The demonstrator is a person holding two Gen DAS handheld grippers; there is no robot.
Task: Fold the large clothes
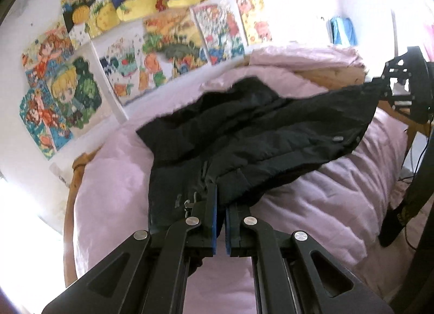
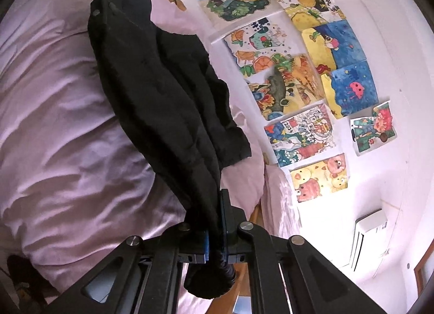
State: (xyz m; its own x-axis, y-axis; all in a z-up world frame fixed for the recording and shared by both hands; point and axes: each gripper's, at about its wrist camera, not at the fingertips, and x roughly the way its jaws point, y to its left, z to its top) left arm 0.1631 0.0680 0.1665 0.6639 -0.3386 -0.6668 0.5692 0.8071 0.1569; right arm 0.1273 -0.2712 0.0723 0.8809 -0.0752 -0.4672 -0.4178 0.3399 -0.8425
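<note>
A large black padded jacket (image 1: 260, 129) is stretched above the pink-covered bed (image 1: 114, 178), held up at two ends. In the left wrist view my left gripper (image 1: 222, 205) is shut on the jacket's near edge, with cloth pinched between its blue pads. My right gripper (image 1: 388, 86) grips the jacket's far corner at the right edge of that view. In the right wrist view the right gripper (image 2: 215, 221) is shut on a bunched fold of the jacket (image 2: 162, 91). The cloth runs away toward the upper left, and a short end droops below the jaws.
The bed's pink duvet (image 2: 67, 124) is rumpled, and its wooden frame (image 1: 73, 175) shows at the edges. Colourful drawings (image 1: 168, 34) cover the white wall behind the bed. An air conditioner (image 2: 369, 235) hangs on the wall. A dark stand and cables (image 1: 409, 200) are beside the bed.
</note>
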